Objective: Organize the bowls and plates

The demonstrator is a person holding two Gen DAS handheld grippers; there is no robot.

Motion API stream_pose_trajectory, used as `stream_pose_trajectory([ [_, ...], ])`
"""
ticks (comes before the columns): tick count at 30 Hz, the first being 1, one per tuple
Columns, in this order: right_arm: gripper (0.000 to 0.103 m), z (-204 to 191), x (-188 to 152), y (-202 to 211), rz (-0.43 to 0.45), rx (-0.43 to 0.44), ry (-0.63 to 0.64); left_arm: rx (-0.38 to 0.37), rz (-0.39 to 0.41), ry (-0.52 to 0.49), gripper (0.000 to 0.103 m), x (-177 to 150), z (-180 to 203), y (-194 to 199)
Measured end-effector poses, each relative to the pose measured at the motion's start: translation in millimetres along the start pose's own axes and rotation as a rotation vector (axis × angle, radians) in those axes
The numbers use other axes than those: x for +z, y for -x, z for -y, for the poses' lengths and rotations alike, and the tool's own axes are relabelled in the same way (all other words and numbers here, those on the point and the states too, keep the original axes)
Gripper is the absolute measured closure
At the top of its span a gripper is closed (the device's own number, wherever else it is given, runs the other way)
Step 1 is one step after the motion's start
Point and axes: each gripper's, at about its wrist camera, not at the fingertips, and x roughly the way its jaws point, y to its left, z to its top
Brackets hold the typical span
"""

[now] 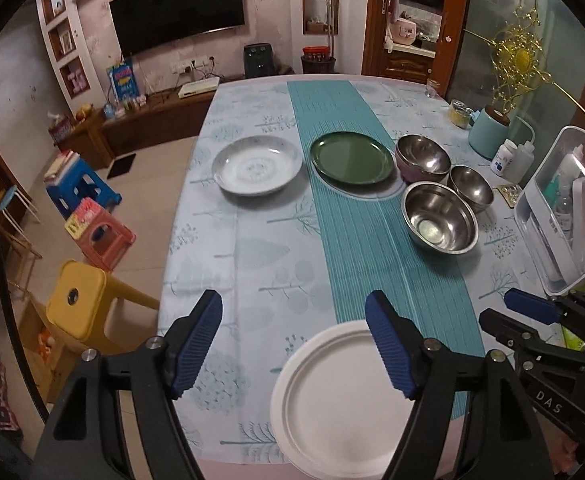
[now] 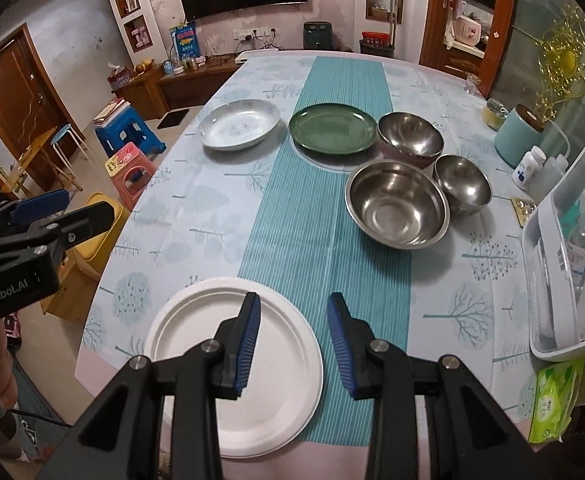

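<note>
A white plate (image 1: pixel 332 404) (image 2: pixel 204 344) lies at the table's near edge. Farther back sit a patterned white dish (image 1: pixel 256 170) (image 2: pixel 239 123) and a green plate (image 1: pixel 352 158) (image 2: pixel 332 128). Three steel bowls stand to their right: a large one (image 1: pixel 439 217) (image 2: pixel 398 204), a small one (image 1: pixel 470 188) (image 2: pixel 461 184) and a pink-sided one (image 1: pixel 423 157) (image 2: pixel 410 138). My left gripper (image 1: pixel 294 310) (image 2: pixel 64 208) hovers open above the white plate, nothing between its fingers. My right gripper (image 2: pixel 294 304) (image 1: pixel 496 308) hangs open over the plate's right rim, holding nothing.
A white storage bin (image 1: pixel 564 208) (image 2: pixel 564 240) with bottles stands at the table's right edge, with a teal canister (image 1: pixel 488 132) (image 2: pixel 518 136) and a pill bottle (image 2: pixel 526 168) behind it. A green tissue pack (image 2: pixel 556 404) lies near right. Plastic stools (image 1: pixel 92 216) stand on the floor to the left.
</note>
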Motion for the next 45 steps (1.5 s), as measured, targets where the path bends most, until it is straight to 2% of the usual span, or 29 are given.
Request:
stream_pose_trajectory([
  [8, 0.068, 9.7, 34.3, -7.0, 0.018, -0.006, -0.005, 0.063, 0.04, -0.028, 0.03, 37.9, -13.3, -8.4],
  [14, 0.068, 14.6, 81.0, -17.1, 0.041, -0.024, 0.0, 0.132, 0.09, -0.058, 0.024, 85.0, -34.8, -28.3],
  [17, 0.068, 16.2, 114.8, -28.3, 0.04, -0.028, 0.005, 0.154, 0.106, -0.056, 0.023, 111.3, -47.5, -43.8],
  [23, 0.068, 16.6, 183.9, -60.2, 0.036, -0.029, -0.013, 0.155, 0.108, -0.051, 0.023, 169.4, -78.6, -102.4],
  [26, 0.068, 16.7, 214.9, -85.9, 0.017, -0.004, -0.044, 0.167, 0.107, -0.079, 0.023, 187.3, -86.9, -133.7],
  [30, 0.068, 11.9, 243.7, -125.0, -0.014, 0.022, -0.081, 0.151, 0.061, -0.099, 0.023, 204.7, -102.8, -188.9],
  [37, 0.068, -0.7, 255.3, -193.6, -0.114, 0.068, -0.177, 0.14, -0.058, -0.109, 0.023, 212.8, -130.4, -278.0],
  [45, 0.068, -15.9, 241.4, -250.6, -0.207, 0.112, -0.26, 0.15, -0.142, -0.126, 0.023, 216.4, -152.5, -346.1],
])
